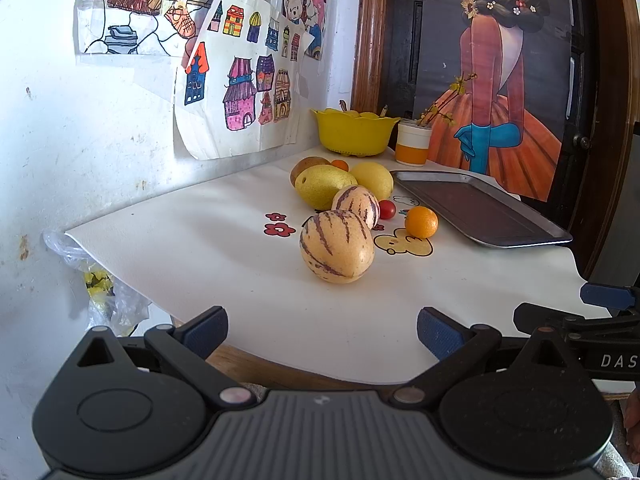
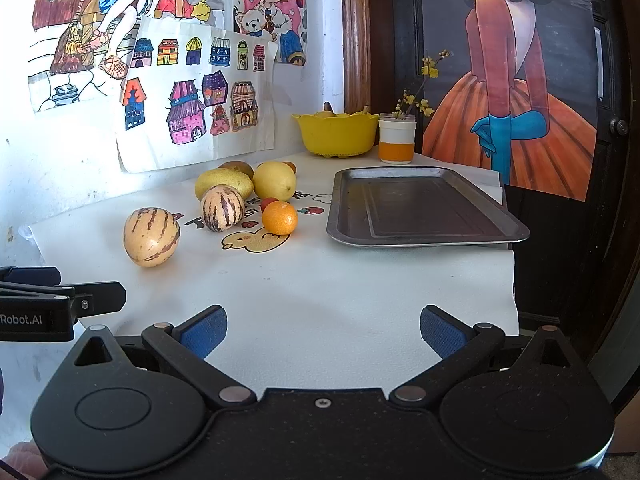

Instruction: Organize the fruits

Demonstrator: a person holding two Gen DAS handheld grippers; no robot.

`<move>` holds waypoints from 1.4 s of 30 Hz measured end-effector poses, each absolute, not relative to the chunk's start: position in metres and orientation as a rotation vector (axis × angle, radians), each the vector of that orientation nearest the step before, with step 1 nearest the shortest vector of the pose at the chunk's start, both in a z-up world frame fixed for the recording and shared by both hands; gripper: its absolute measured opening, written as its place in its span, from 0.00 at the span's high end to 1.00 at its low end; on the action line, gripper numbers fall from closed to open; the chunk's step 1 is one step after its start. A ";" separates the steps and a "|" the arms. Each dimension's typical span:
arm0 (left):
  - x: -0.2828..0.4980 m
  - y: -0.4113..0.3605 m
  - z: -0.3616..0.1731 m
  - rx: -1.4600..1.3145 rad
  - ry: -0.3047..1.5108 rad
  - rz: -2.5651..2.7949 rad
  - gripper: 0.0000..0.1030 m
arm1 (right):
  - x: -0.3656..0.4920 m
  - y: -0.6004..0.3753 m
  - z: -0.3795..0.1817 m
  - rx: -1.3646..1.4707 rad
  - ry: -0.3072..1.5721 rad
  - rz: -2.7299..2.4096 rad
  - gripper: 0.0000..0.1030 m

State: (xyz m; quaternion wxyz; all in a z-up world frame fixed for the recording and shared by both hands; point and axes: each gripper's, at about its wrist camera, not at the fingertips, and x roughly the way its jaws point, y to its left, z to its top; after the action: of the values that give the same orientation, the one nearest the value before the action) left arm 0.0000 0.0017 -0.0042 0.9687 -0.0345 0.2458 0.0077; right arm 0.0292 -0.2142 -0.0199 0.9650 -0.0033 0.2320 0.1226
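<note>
Fruit lies loose on a white table [image 1: 200, 248] [image 2: 320, 292]. Closest is a striped pepino melon [image 1: 337, 246] [image 2: 151, 237], with a second striped one [image 1: 356, 205] [image 2: 222, 207] behind it. A pear [image 1: 323, 186] [image 2: 221, 182], a lemon [image 1: 374, 180] [image 2: 274, 181], a kiwi [image 1: 307, 165] [image 2: 237, 167], an orange [image 1: 421, 222] [image 2: 279, 218] and a cherry tomato [image 1: 387, 209] [image 2: 267, 203] cluster nearby. A metal tray [image 1: 476, 210] [image 2: 424, 206] holds nothing. My left gripper [image 1: 322, 330] and right gripper [image 2: 323, 330] are both open, short of the fruit, holding nothing.
A yellow bowl [image 1: 354, 132] [image 2: 336, 134] with fruit stands in the back corner beside a white and orange cup [image 1: 414, 144] [image 2: 397, 140] with twigs. Drawings hang on the wall. A plastic bag [image 1: 100, 292] hangs off the table's left edge. A door stands at the right.
</note>
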 end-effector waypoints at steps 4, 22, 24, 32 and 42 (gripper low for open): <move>0.000 0.002 -0.004 -0.070 0.498 0.016 0.00 | 0.027 -0.218 -0.016 -0.007 0.469 0.248 0.00; 0.011 0.009 0.004 -0.066 0.455 0.054 0.00 | 0.049 -0.219 0.013 0.013 0.490 0.326 0.00; 0.019 0.010 0.005 -0.049 0.458 0.042 0.00 | 0.064 -0.218 0.021 0.020 0.504 0.363 0.00; 0.048 0.004 0.006 -0.025 0.473 -0.022 0.00 | 0.130 -0.195 0.042 -0.078 0.553 0.493 0.01; 0.071 0.005 0.001 -0.015 0.496 -0.065 0.16 | 0.178 -0.173 0.027 -0.132 0.612 0.567 0.17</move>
State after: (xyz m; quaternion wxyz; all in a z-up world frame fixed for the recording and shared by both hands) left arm 0.0715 0.0045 0.0009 0.9688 -0.0074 0.2456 -0.0322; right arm 0.1782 -0.1726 0.0272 0.9121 -0.0638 0.2971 0.2751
